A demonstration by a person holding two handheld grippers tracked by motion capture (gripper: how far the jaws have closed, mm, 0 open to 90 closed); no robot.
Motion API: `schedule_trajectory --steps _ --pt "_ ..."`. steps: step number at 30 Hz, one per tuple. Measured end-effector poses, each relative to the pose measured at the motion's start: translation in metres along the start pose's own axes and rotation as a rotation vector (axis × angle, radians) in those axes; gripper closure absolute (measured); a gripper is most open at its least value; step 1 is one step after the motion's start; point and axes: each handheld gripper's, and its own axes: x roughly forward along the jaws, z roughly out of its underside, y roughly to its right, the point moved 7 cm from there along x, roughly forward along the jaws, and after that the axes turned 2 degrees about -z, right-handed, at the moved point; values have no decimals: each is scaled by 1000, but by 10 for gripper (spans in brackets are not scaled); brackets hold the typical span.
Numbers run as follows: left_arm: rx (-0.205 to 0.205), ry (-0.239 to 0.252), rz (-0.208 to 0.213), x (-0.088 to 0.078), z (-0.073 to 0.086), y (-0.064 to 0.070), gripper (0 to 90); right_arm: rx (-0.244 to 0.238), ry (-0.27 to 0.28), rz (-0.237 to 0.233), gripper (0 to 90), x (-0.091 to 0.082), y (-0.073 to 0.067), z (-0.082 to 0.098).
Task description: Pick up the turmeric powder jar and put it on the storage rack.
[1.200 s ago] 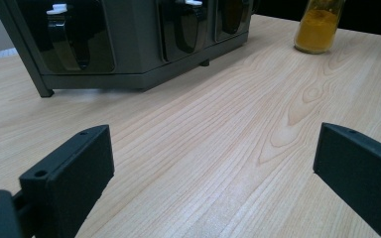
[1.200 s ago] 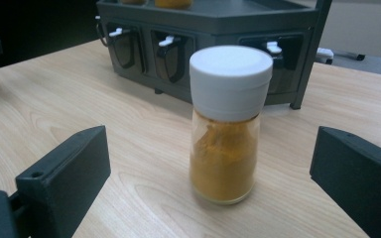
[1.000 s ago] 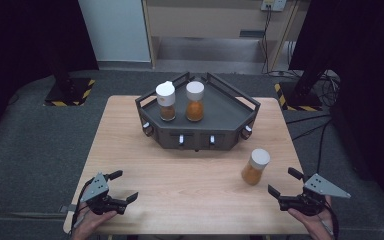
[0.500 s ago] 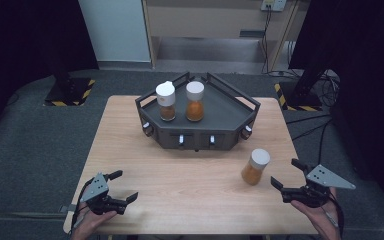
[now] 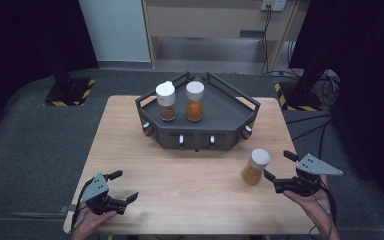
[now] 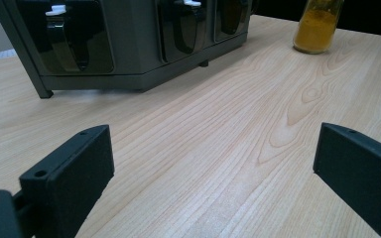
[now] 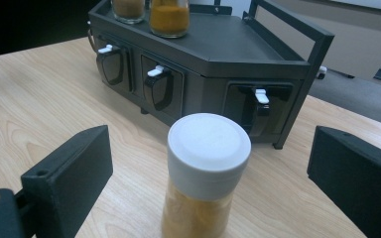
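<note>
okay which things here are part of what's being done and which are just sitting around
In play:
right gripper, open, closing in
spice jar on the table, between its fingers

Sitting around:
left gripper, open, idle
dark rack
two jars on the rack

High view above the table [image 5: 130, 150], gripper views low and close, all sharing the rack [image 5: 200, 131].

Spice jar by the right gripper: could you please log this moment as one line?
right gripper: open, jaws flanking spice jar, no contact | jar: upright on table | left gripper: open, idle
</note>
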Motion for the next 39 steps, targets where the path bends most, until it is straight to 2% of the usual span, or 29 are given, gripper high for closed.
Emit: schedule_trajectory --steps 11,18,25,31,36,39 --pt "-1 0 -1 0 0 0 12 -2 -60 -14 47 29 7 2" --pt "-1 -1 0 0 0 0 12 18 -85 -16 73 43 13 8" --pt "-1 0 0 0 0 0 12 18 -112 -36 148 54 16 13" --pt "-1 0 -1 0 0 0 12 22 -112 -51 247 60 19 17" --pt "-1 -1 -1 0 0 0 12 48 -102 -80 322 64 21 21" --pt "-1 -1 0 0 0 0 12 46 -104 -80 333 65 20 20"
